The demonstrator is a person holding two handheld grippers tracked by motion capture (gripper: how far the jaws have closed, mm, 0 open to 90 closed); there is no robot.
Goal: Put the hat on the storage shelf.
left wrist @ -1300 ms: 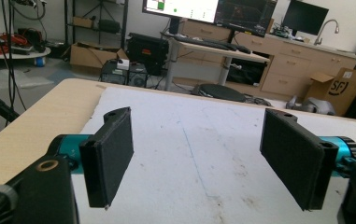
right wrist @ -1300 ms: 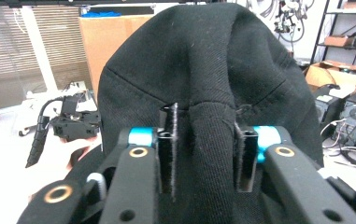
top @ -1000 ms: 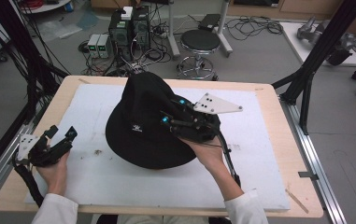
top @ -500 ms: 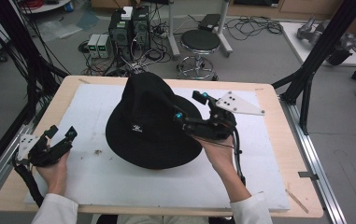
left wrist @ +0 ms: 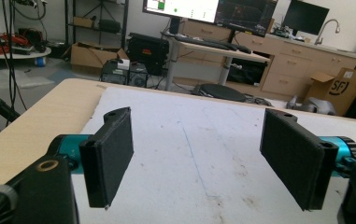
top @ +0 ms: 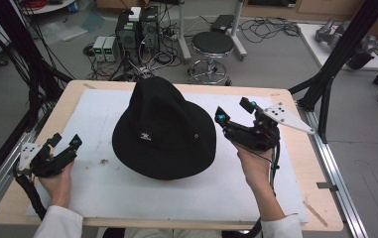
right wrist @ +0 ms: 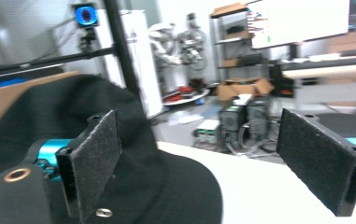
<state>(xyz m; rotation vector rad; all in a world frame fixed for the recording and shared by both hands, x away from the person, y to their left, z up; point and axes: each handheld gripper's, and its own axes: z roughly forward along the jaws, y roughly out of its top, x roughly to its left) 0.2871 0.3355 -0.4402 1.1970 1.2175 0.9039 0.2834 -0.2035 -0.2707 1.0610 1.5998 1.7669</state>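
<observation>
A black brimmed hat (top: 164,131) with a small white logo lies crown up in the middle of the white mat (top: 102,191). Just off its right brim, my right gripper (top: 233,111) is held in a hand. Its jaws have just been opening and stand open with nothing between them. In the right gripper view the hat (right wrist: 49,116) is behind the left pad, and the right gripper (right wrist: 213,158) looks past it over the table. My left gripper (top: 66,141) rests open near the mat's left edge, well clear of the hat. In its own view the left gripper (left wrist: 199,158) has bare mat between its pads.
The mat covers a wooden table (top: 13,198) with a metal rail (top: 333,168) along its right side. Black frame poles (top: 335,59) rise at the back corners. Beyond the far edge stand a stool (top: 211,47), computer boxes (top: 137,29) and cables.
My right gripper has let go of the hat and drawn back to the right, off the crown to beside the brim, with its jaws wider. The left gripper has stayed put.
</observation>
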